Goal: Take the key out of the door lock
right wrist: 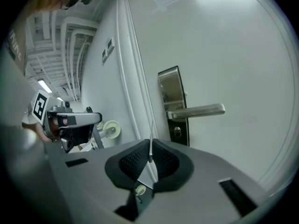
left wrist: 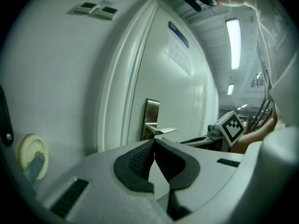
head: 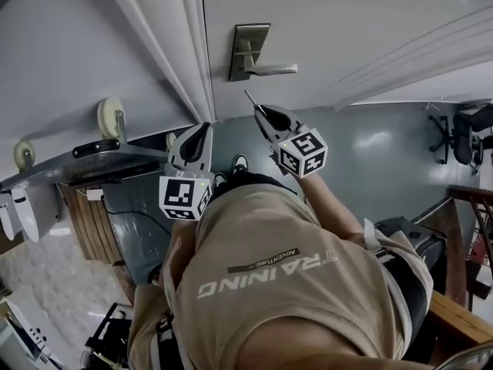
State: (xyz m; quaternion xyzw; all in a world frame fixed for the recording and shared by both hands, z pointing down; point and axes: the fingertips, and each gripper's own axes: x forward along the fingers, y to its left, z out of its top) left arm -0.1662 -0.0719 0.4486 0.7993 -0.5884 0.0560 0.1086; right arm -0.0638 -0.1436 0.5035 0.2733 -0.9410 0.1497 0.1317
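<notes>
Key (right wrist: 151, 155): a thin, flat metal blade seen edge-on. It rises from between the jaws of the right gripper (head: 260, 112) with its tip towards the door (head: 347, 21), and it is out of the lock, not touching it.
Right jaws: closed on the key's lower part, with the dark ribbed pads against its two flat faces (a small ring shows just below the pads, probably the key's own).
Why held so: pinching the flat faces likely keeps the blade from twisting. The blade points roughly at the keyhole, which suits a straight pull.
Keyhole (right wrist: 177, 131): a small round cylinder low on the lock plate (right wrist: 172, 90), just under the lever handle (right wrist: 198, 110), with nothing in it.
Plate and lever: brushed grey metal. The plate is a tall rectangle and the lever a straight, slim, horizontal bar.
Left gripper (left wrist: 154, 146): the jaws meet at the tips and hold nothing. It hangs beside the right one, away from the door, and seems to have no part in this step.
Door surface: smooth, pale and matt, with a moulded frame at its edge.
Progress: the removal itself looks done.
</notes>
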